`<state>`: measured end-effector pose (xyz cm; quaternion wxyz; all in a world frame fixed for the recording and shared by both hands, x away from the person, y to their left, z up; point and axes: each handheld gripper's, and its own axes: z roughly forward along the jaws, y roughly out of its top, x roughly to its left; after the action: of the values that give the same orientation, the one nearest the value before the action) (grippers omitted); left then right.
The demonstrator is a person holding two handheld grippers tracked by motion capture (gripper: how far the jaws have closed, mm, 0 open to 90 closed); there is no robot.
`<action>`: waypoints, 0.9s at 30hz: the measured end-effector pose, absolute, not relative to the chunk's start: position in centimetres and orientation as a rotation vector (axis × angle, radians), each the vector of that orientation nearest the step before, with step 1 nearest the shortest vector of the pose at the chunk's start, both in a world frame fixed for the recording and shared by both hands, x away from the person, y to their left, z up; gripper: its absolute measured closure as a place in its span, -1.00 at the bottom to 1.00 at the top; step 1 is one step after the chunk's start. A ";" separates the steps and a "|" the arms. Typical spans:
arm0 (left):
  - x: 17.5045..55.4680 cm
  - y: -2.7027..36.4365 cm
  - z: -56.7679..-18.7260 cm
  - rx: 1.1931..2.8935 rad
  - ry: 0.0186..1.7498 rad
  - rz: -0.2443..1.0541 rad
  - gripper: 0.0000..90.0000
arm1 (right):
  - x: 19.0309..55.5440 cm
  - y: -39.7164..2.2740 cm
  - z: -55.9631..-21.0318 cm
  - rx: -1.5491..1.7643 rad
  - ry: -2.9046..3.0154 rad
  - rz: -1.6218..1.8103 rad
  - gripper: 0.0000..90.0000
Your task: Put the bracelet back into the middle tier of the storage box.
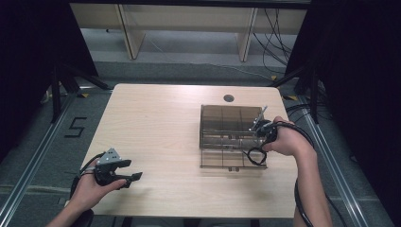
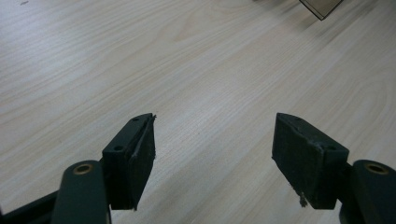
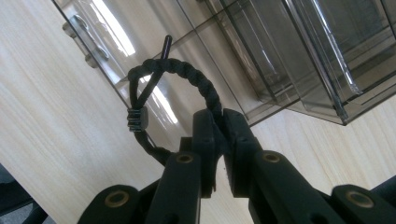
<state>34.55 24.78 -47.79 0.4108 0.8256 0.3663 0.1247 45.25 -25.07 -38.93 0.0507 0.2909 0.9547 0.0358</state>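
Firmly, right gripper [image 3: 219, 126] fingers [image 3: 205, 135] pinch braided cord [image 3: 187, 70].

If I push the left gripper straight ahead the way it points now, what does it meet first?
Probably bare table. The left gripper has open jaws angled down at the wood; the smoky plastic organizer sits farther off to one side.

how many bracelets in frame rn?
1. A black braided bracelet, pinched between the right gripper jaws, hanging by the near right side of the smoky clear organizer box. More could sit inside the box; its tinted walls make that hard to tell.
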 end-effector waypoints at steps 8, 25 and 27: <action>34.6 24.7 -47.9 2.070 0.928 0.312 -0.33 | 45.3 -25.1 -39.1 0.915 2.893 0.097 0.88; 34.6 24.8 -47.8 2.082 0.921 0.312 -0.33 | 45.4 -25.0 -39.5 0.950 2.876 0.072 0.88; 34.6 24.7 -47.9 2.071 0.928 0.310 -0.33 | 45.4 -25.0 -39.5 0.958 2.875 0.072 0.88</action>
<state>34.56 24.69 -47.86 0.4128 0.8235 0.3691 0.1233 45.36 -24.99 -39.54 0.0552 0.3155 0.9470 0.0237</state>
